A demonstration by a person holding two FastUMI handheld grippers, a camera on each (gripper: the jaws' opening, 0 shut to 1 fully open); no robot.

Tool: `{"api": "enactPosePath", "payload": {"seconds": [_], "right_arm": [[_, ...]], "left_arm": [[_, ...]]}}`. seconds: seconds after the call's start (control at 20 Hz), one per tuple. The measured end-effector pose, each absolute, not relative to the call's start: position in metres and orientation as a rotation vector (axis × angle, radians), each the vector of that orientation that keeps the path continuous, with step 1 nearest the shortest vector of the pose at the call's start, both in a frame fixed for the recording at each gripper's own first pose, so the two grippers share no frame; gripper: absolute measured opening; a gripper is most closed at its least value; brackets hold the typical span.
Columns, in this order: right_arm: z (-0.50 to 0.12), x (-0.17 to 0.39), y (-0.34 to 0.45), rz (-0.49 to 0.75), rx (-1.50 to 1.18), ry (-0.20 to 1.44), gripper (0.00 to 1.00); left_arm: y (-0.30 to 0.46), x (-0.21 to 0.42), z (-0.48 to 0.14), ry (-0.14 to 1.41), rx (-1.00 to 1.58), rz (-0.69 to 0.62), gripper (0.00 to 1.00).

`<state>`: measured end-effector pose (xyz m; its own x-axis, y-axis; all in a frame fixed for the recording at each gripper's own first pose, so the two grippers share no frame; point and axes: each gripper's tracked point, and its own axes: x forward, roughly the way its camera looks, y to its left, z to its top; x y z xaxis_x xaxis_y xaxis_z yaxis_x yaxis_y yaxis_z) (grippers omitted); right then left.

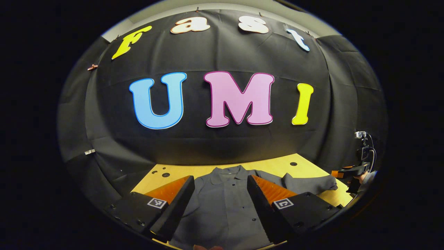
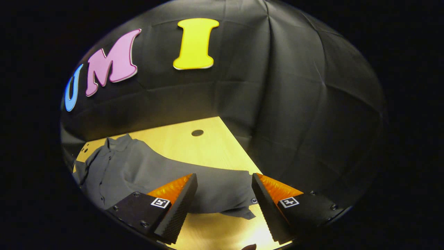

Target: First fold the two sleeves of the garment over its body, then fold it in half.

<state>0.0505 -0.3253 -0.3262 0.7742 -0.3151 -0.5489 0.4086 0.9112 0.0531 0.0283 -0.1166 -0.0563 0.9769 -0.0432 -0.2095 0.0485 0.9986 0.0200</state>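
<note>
The shirt [image 1: 222, 205] lies flat on the table [image 1: 277, 165], collar at the far side, buttons up. In the left gripper view one sleeve [image 1: 308, 183] stretches out to the right, unfolded; the other sleeve I cannot make out there. So I judge nothing is folded yet: both sleeves and the halving remain.

My left gripper [image 1: 219, 203] hangs over the shirt's body with its jaws wide, holding nothing, the button line running between them.

In the right gripper view that same sleeve [image 2: 222, 194] crosses the gap of my right gripper [image 2: 224, 205], cuff end just near of it. Those jaws stand wide too, empty, poised around the sleeve, not pinching it.
</note>
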Motion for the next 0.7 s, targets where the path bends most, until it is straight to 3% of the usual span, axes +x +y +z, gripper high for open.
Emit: {"api": "enactPosePath", "payload": {"seconds": [0.5, 0.7], "right_arm": [[-0.416, 0.056, -0.342, -0.395, 0.219, 0.740, 0.98], [-0.422, 0.053, -0.338, -0.380, 0.192, 0.756, 0.98]], "left_arm": [[-0.143, 0.048, -0.069, 0.260, 0.032, -0.022, 0.95], [-0.146, 0.049, -0.069, 0.269, 0.043, -0.001, 0.95]]}}
